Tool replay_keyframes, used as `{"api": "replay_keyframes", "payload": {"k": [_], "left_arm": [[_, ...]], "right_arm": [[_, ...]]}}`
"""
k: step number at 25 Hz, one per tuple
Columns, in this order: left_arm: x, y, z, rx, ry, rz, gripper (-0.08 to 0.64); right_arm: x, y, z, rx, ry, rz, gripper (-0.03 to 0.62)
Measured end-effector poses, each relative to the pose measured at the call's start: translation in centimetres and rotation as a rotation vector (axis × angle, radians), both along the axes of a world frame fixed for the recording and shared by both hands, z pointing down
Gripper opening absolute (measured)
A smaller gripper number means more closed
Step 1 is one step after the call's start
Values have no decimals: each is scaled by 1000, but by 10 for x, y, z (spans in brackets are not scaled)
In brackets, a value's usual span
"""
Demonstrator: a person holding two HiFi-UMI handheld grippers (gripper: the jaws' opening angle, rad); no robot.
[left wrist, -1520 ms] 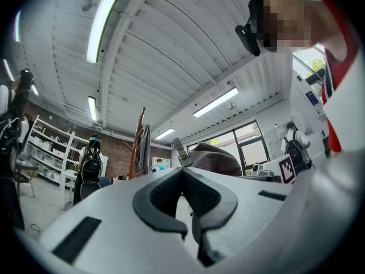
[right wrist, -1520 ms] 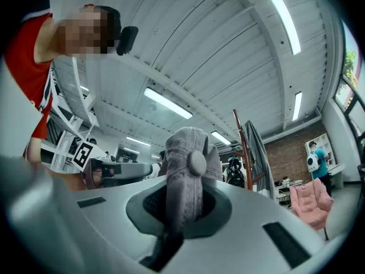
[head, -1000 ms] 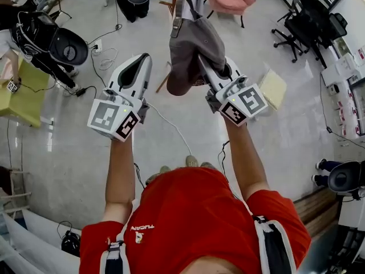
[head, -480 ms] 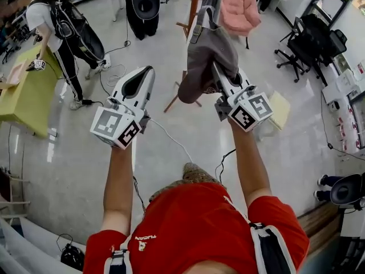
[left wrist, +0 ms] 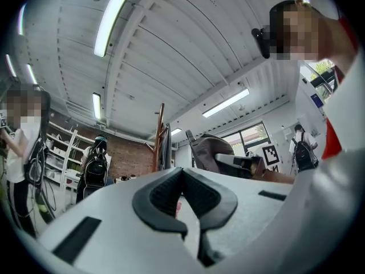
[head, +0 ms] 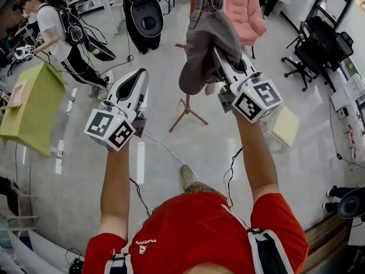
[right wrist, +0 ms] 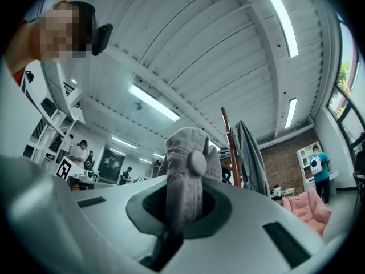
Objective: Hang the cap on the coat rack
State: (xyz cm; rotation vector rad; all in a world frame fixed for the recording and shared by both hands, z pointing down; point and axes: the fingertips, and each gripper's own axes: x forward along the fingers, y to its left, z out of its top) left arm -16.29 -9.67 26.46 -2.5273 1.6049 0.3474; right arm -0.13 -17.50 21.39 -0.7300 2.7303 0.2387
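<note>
"What colour was the cap [head: 208, 36]?"

"Grey, stitching and all. The right tool [head: 219, 59] and left tool [head: 140, 74] were white, with black-and-white square markers [head: 111, 130]."

"And the coat rack [right wrist: 228, 137]?"

"Reddish-brown. The armchair [head: 244, 10] was pink, the person's shirt [head: 194, 233] red."

This is a big, industrial-looking lab or workshop hall. A ribbed metal ceiling [left wrist: 188, 44] with strip lights [left wrist: 116, 17], a brick wall [left wrist: 128, 160], shelves [left wrist: 60, 156], an office chair [head: 312, 50] and floor cables [head: 162, 147] show it.

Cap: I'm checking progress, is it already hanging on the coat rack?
No, the cap is clamped in the right gripper, with the coat rack beyond it.
</note>
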Motion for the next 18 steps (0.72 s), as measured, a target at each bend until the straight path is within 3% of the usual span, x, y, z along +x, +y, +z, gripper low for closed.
{"api": "replay_keyframes", "payload": {"k": [10,18], "left_arm": [[13,-129,-50,33,-18,11,8],[11,-180,-49,26,-25,17,8]], "right_arm": [[7,-136,-76,56,10,-6,29],[-18,-189,-116,131,59,9,28]]}}
